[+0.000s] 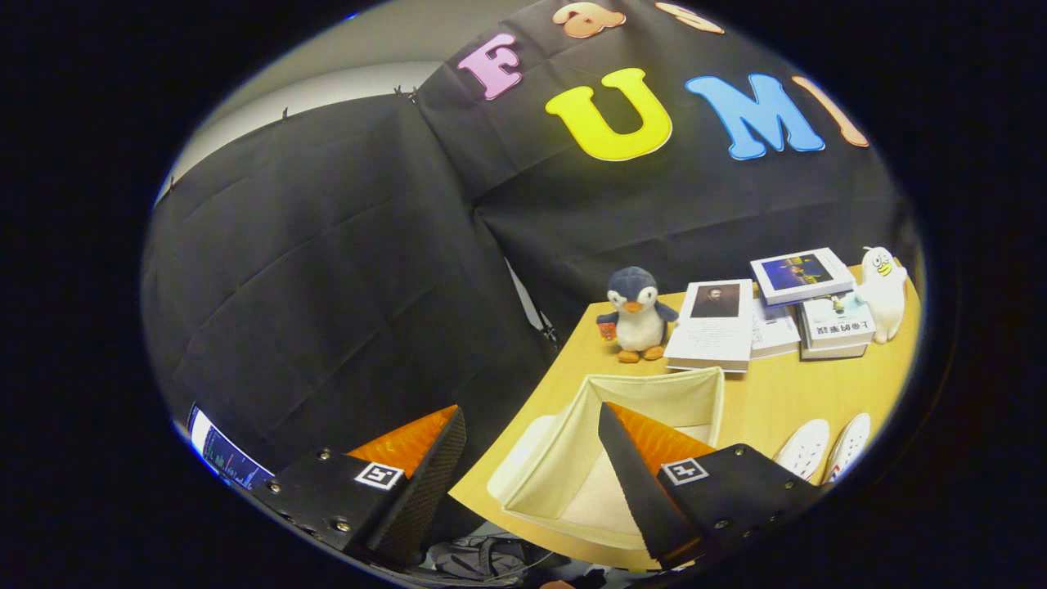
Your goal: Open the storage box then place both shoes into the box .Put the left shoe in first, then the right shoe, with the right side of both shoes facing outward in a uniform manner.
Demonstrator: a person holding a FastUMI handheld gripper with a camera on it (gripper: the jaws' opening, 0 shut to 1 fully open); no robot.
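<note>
A cream fabric storage box (654, 393) stands open-topped on the wooden table (785, 401), and its inside looks empty. Its lid (519, 458) lies against the box's left side near the table edge. Two white shoes (822, 448) lie side by side on the table to the right of the box, partly cut off. My gripper (532, 458) hangs above the near left part of the table, open, with nothing between its fingers. The right finger overlaps the box in view; the left finger sits off the table over the dark cloth.
A penguin plush (638, 315) stands beyond the box. Right of it lie several books (769, 315) in stacks, and a white ghost-like plush (885, 290) stands at the far right. The table's left edge runs diagonally by the box. A screen (221, 454) glows low left.
</note>
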